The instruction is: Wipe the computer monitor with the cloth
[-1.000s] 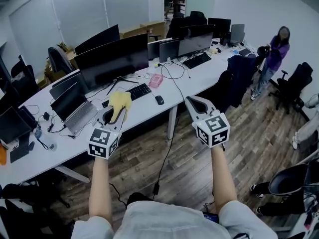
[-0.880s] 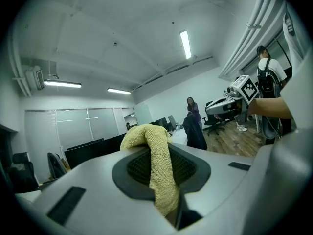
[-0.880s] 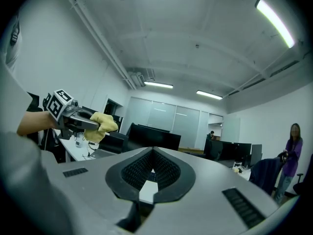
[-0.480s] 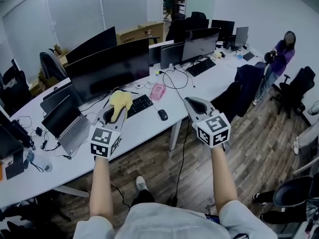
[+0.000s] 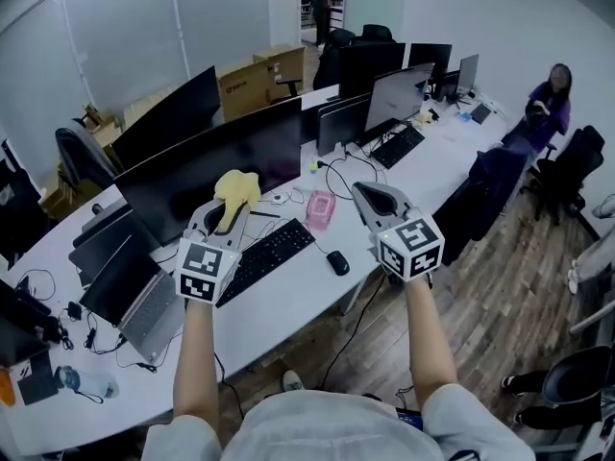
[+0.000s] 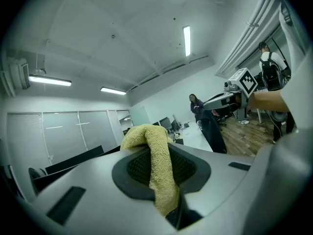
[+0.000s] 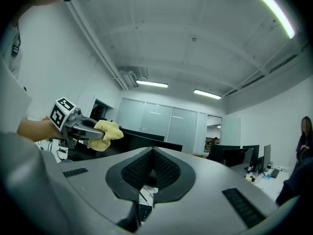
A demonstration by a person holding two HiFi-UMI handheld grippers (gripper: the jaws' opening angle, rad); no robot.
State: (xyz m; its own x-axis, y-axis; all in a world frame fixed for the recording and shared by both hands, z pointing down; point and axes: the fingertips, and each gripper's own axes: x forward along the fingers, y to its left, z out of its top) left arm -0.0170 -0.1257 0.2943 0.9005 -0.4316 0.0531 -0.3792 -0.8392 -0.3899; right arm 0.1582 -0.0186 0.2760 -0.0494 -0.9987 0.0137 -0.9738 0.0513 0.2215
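Your left gripper has its jaws closed on a yellow terry cloth, which runs up between the dark ribbed pads and flops in a fold over the tips. Your right gripper is empty, jaws drawn together at the tips with only a sliver of desk showing lower down between the pads. You hold both grippers raised side by side over the long white desk.

In the head view the cloth sits against the lower face of the wide black computer monitor; whether it touches the screen cannot be told. Below the monitor lie a black keyboard and a black mouse. A small pink box rests near the monitor's right end, among loose black cables; its contents cannot be made out. An open grey laptop stands to the left.

More dark monitors line the desk towards the far end. Behind them stand brown cardboard boxes, contents hidden. The room is an open office with frosted glass partitions, a wood-plank floor and ceiling strip lights. A person in a purple top is at the far right, beside black office chairs.
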